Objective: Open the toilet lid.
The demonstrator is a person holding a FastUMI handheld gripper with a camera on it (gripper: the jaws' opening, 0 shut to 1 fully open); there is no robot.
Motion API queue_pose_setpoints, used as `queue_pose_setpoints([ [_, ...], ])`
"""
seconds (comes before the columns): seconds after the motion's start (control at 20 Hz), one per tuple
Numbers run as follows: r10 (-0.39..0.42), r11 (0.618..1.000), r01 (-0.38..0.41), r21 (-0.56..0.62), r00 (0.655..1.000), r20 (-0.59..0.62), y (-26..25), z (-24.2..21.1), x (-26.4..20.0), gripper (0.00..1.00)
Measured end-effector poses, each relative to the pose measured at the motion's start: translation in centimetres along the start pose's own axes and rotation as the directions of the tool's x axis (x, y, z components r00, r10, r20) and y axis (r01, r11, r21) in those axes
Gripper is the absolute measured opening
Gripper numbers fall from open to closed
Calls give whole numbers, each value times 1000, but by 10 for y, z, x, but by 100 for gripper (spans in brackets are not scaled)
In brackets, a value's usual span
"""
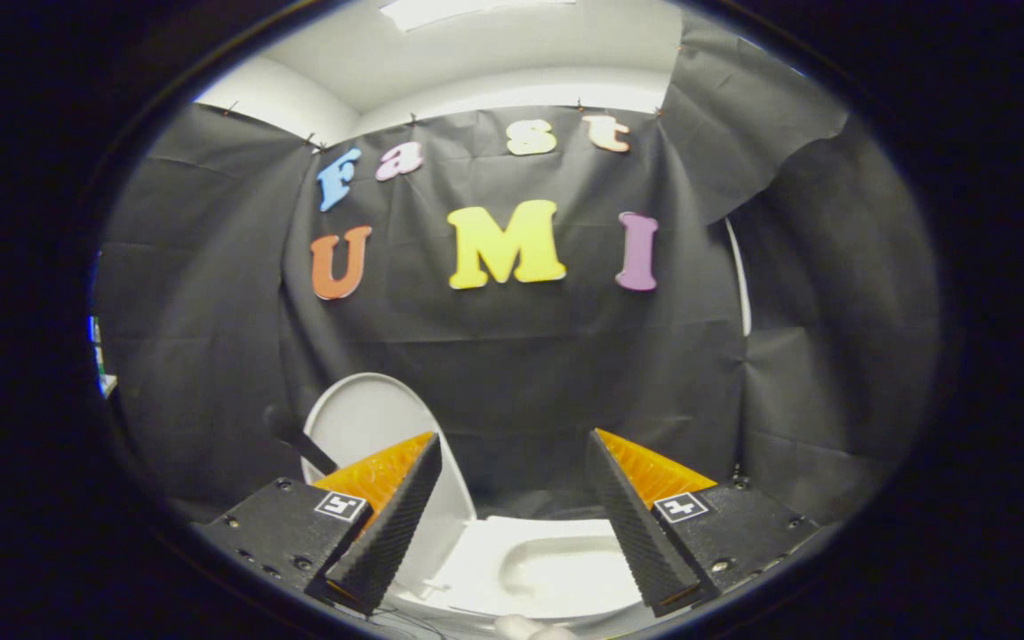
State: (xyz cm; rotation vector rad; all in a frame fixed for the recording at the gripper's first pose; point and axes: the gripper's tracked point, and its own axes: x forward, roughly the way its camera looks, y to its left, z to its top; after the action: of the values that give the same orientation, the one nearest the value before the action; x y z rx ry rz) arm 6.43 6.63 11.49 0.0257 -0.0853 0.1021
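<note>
Two fingers of the gripper (512, 524) stand spread, grasping nothing. The toilet lid (370, 427), stiff, smooth plastic, looks upright beyond the left finger; its rim is the likely hold, bowl (556, 560) below.

A plain white toilet lid (370, 418) is seen standing up beyond the left finger of the hand-held gripper (512, 511), whose fingers are spread apart with nothing between them. The toilet seat (485, 560) and the bowl (556, 569) just ahead of the fingers are rendered in the same unpatterned white. A black handle (299, 437) is seen beside the lid. The booth wall (521, 373) beyond is covered in matte black cloth, creased in faint fold lines. White ceiling (476, 62) is shown above the cloth.
</note>
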Motion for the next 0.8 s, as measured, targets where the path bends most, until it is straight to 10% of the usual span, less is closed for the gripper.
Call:
queue_pose_setpoints([
  [0.8, -175, 982, 181, 58, 981, -85, -120, -87, -45, 100],
])
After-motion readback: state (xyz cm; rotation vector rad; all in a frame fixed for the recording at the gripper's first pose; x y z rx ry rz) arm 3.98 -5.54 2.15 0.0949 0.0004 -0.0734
